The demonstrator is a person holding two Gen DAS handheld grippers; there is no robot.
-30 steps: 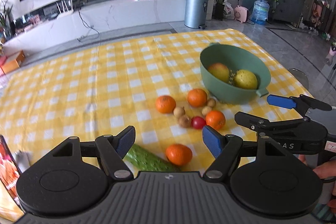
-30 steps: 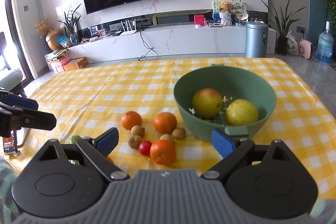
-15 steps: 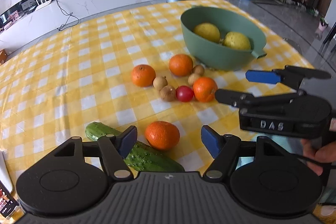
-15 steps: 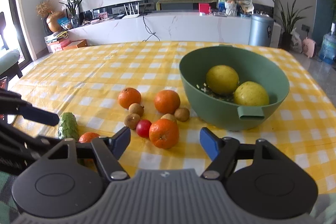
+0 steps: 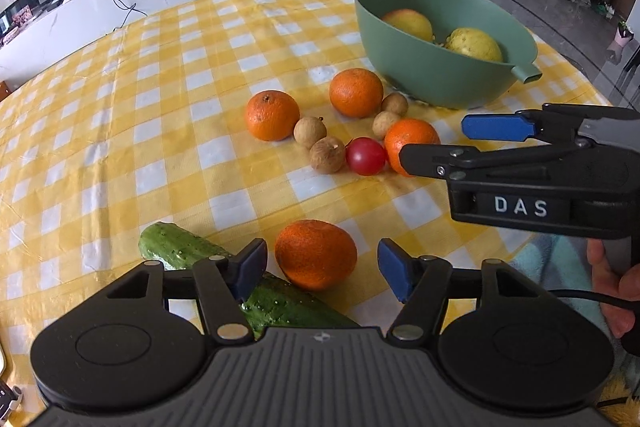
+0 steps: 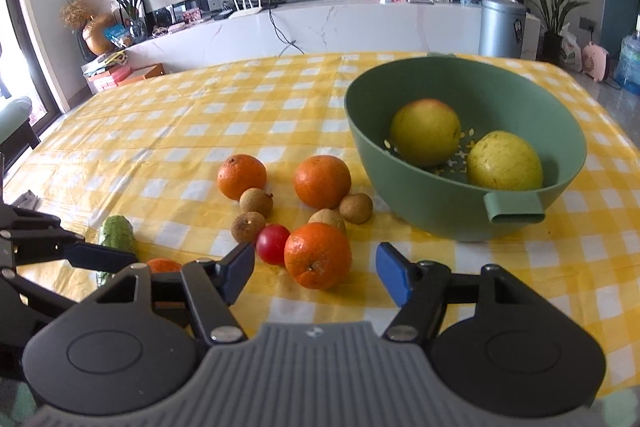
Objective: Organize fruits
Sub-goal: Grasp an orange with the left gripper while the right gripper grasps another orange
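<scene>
On the yellow checked cloth lie several oranges, small brown longans [image 5: 327, 155], a red tomato [image 5: 365, 156] and a cucumber [image 5: 180, 247]. My left gripper [image 5: 322, 271] is closing around the nearest orange [image 5: 316, 254]; the orange sits between its blue pads, which stand clear of it. My right gripper [image 6: 316, 269] is closing around another orange [image 6: 317, 254] beside the tomato [image 6: 273, 243], pads apart from it. A green bowl [image 6: 416, 195] holds two yellow fruits [image 6: 505, 160]. In the left wrist view the right gripper [image 5: 448, 139] shows from the side.
The cucumber [image 6: 117, 233] lies under the left gripper's left finger. The bowl [image 5: 420, 67] stands just behind the fruit cluster, its spout tab [image 5: 527, 73] toward me. A person's hand [image 5: 616, 291] holds the right gripper. The table's near edge is close below both grippers.
Both grippers have come down and forward toward the fruit, and their jaws have narrowed. Each now has an orange between its pads. The fruit has not moved.
</scene>
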